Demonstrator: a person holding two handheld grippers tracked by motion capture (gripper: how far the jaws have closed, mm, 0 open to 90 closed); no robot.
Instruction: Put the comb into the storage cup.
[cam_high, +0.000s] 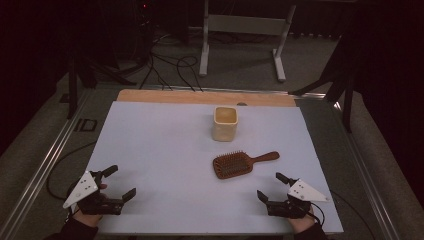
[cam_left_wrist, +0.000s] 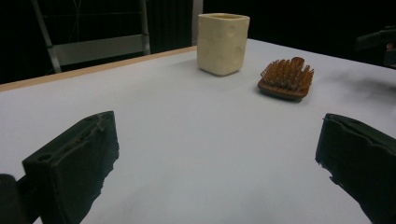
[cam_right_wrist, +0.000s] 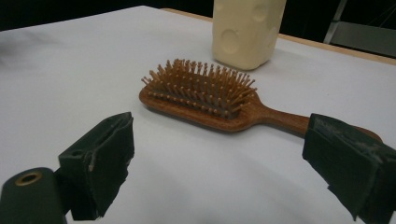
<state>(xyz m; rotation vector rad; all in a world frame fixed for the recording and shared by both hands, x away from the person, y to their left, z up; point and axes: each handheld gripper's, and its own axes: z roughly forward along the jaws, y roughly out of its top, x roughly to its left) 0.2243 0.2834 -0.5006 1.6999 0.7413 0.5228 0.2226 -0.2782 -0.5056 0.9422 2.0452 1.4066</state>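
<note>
A brown wooden hairbrush (cam_high: 241, 163) lies bristles up on the white table sheet (cam_high: 165, 150), its handle pointing right. A cream square cup (cam_high: 225, 123) stands upright behind it. My left gripper (cam_high: 120, 182) rests at the front left, open and empty, far from both. My right gripper (cam_high: 271, 185) sits open at the front right, just short of the brush. In the right gripper view the hairbrush (cam_right_wrist: 205, 95) lies close ahead between the spread jaws, with the cup (cam_right_wrist: 247, 30) beyond. The left gripper view shows the cup (cam_left_wrist: 222, 43) and hairbrush (cam_left_wrist: 286, 78) farther off.
A wooden strip (cam_high: 205, 97) edges the far side of the table. Beyond it stand a white metal frame (cam_high: 245, 35) and floor cables (cam_high: 170, 67). Metal rails (cam_high: 45, 160) run along both sides of the table.
</note>
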